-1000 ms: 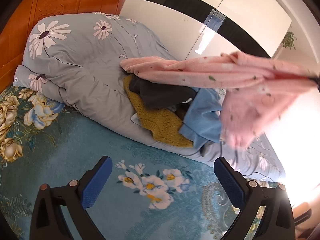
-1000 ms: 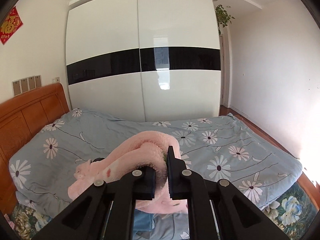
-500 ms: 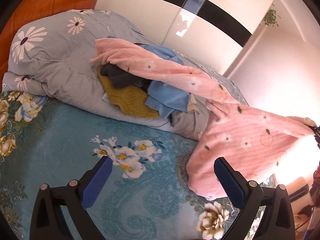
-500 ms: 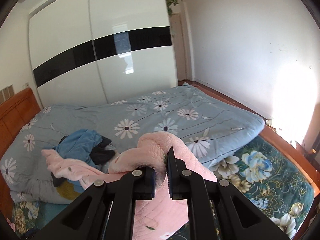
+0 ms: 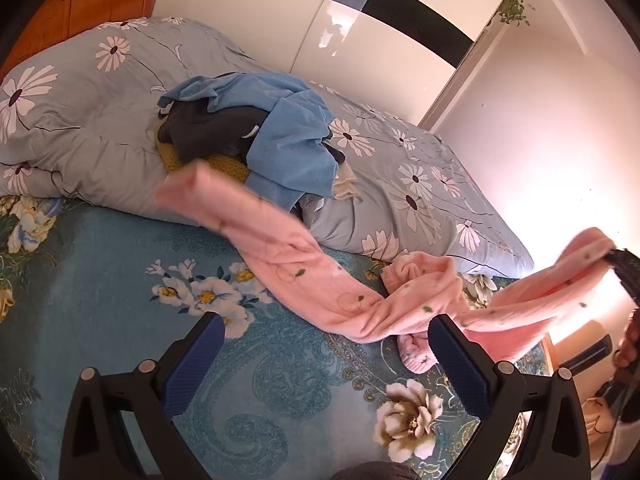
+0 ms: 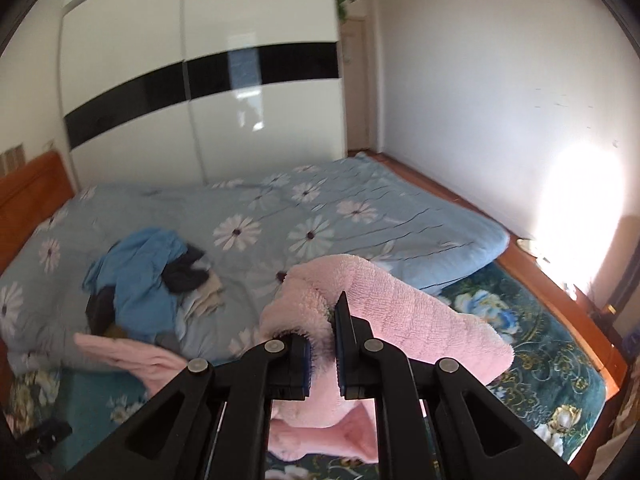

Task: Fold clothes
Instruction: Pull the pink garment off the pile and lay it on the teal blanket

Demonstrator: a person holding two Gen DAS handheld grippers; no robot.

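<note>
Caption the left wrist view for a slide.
Open left claw above the floral bedspread as the pink garment trails from the right claw.

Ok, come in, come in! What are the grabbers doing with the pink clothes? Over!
Right gripper shut on pink garment. Left gripper open, empty, above the bed sheet. Garment half draped on the sheet, far end blurred. Clothes pile on the duvet, clear of it.

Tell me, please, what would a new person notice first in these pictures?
First, the pink fleece garment, stretched across the teal floral bedspread, one end pinched in the shut right gripper. Then the pile of clothes, blue on top, on the grey daisy quilt. The left gripper is open and empty above the bedspread.
</note>
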